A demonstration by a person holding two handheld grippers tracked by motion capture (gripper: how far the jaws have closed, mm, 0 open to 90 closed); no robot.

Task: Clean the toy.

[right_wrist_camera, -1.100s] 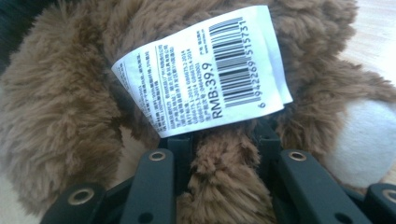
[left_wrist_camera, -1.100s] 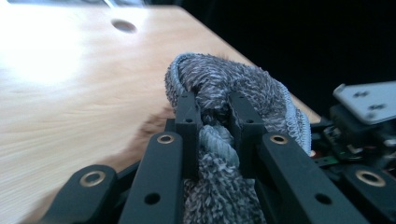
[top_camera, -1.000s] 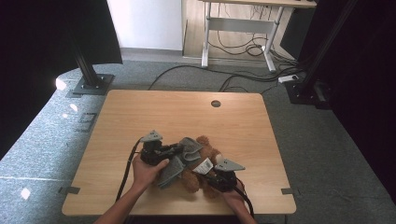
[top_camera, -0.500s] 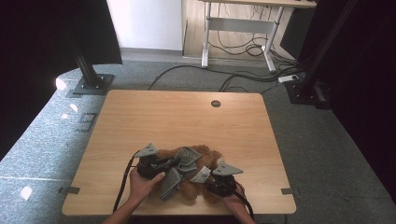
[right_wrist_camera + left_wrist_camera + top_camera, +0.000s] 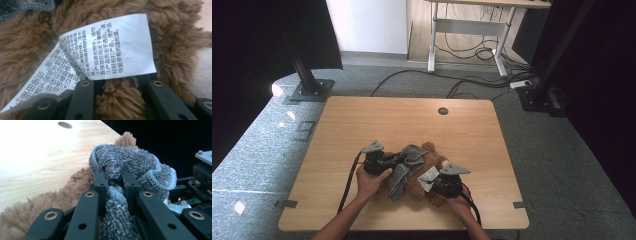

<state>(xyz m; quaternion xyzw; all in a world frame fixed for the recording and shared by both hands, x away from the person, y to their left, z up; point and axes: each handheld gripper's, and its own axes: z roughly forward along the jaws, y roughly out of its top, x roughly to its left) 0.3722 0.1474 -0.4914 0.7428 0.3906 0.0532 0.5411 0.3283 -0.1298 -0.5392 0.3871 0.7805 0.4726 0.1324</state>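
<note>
A brown plush toy [image 5: 419, 182] lies near the table's front edge with a grey knitted cloth [image 5: 404, 162] draped over it. My left gripper [image 5: 391, 161] is at the toy's left side. Its jaws are shut on a bunched fold of the grey cloth [image 5: 130, 163], with the left gripper [image 5: 113, 177] pressed against brown fur [image 5: 50, 200]. My right gripper [image 5: 435, 181] is at the toy's right side. The right gripper [image 5: 120, 83] is shut on a tuft of the plush toy [image 5: 120, 102]. A white printed care label [image 5: 110, 47] covers its jaw tips.
The wooden table [image 5: 412, 120] has a round cable hole [image 5: 442, 111] near its far edge. Black stand bases sit on the floor at the far left [image 5: 309, 90] and far right [image 5: 537, 97]. Cables run across the grey carpet [image 5: 472, 80].
The left gripper dipped toward the near edge half a second ago and has come back up-table with the cloth. The right gripper has barely moved.
</note>
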